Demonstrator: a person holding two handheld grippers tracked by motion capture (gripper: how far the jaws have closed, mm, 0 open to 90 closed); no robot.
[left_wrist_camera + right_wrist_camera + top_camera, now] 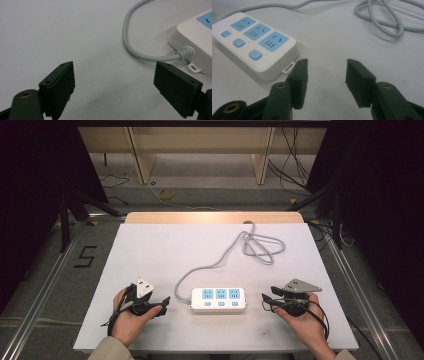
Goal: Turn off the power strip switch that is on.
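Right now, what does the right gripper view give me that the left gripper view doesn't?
Right gripper view alone: the power strip's whole top face, with three blue sockets and three blue buttons, and the coiled loop of cable farther off on the table. The right tool stands open with nothing between its pads.

Left gripper view alone: the end of the strip where the grey cable enters through its strain relief, and the open left tool.

Both: the white strip, its grey cable, the white table top, and a mounting tab on the strip's end.
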